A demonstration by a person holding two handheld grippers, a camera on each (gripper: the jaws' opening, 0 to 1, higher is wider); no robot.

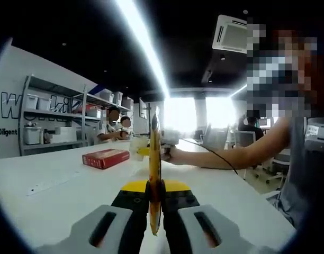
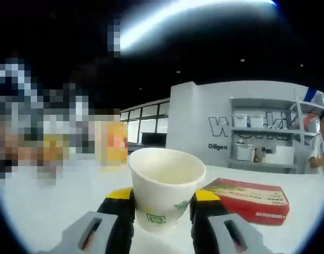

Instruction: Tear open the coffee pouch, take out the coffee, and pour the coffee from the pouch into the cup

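A thin yellow-orange coffee pouch (image 1: 154, 138) stands upright and edge-on between the jaws of my left gripper (image 1: 154, 189), which is shut on it. In the right gripper view, a white paper cup (image 2: 164, 185) with a green mark sits upright on the white table. My right gripper (image 2: 163, 200) is closed on its lower sides, and the inside of the cup looks empty. In the left gripper view the same cup (image 1: 136, 147) shows far off behind the pouch, at the end of the person's outstretched arm (image 1: 225, 156). The pouch (image 2: 116, 142) shows as an orange shape beyond the cup.
A red flat box (image 1: 105, 157) (image 2: 249, 198) lies on the white table (image 1: 56, 196) beside the cup. Metal shelves (image 1: 51, 116) with white bins line the wall. Two seated people (image 1: 118, 128) are at the far end, with chairs to the right.
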